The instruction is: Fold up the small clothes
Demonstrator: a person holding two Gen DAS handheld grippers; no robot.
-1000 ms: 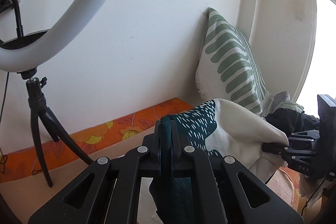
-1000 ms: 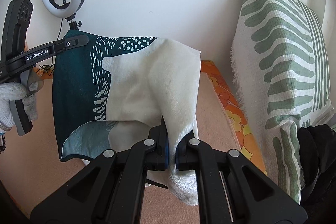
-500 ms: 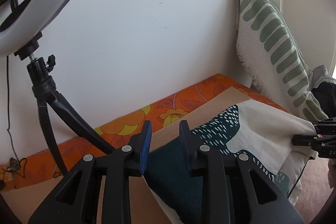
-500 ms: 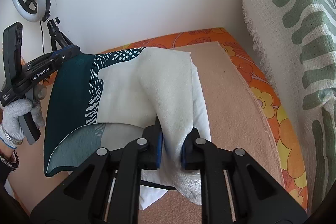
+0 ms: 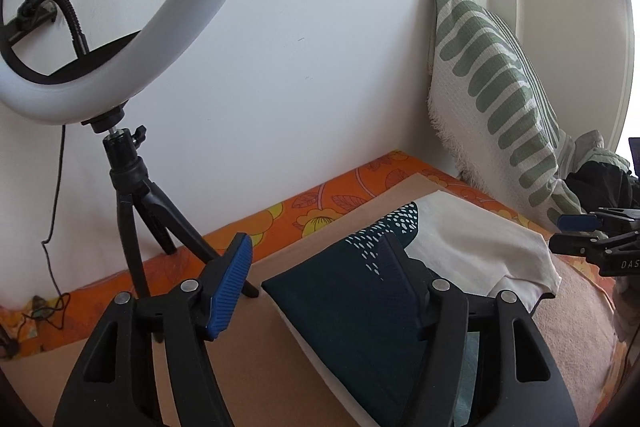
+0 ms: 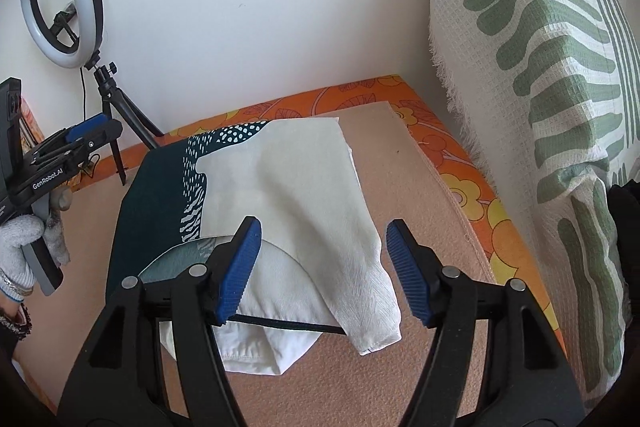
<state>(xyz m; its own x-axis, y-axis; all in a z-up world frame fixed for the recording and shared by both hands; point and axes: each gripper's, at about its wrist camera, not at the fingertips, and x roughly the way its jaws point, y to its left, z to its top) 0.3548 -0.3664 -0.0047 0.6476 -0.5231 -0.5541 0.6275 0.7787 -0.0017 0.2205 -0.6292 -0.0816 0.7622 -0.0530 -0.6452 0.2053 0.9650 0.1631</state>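
Observation:
A small garment, dark teal on one side and cream on the other [image 6: 280,195], lies folded on the tan mat [image 6: 408,211]; it also shows in the left wrist view [image 5: 360,299]. My right gripper [image 6: 322,271] is open and empty, just above the garment's near cream edge. My left gripper [image 5: 320,291] is open and empty over the teal end; it shows at the left of the right wrist view [image 6: 76,143], held by a gloved hand. The right gripper shows at the right edge of the left wrist view [image 5: 588,239].
A ring light on a black tripod [image 5: 132,187] stands at the mat's back left, by the white wall. A green-striped pillow [image 6: 540,67] leans at the right. An orange flowered sheet [image 6: 472,187] borders the mat. Dark clothes [image 5: 600,179] lie beside the pillow.
Both grippers have lowered the garment onto the mat, opened and let go of it. The garment now lies flat and folded. Both grippers have drawn back a little.

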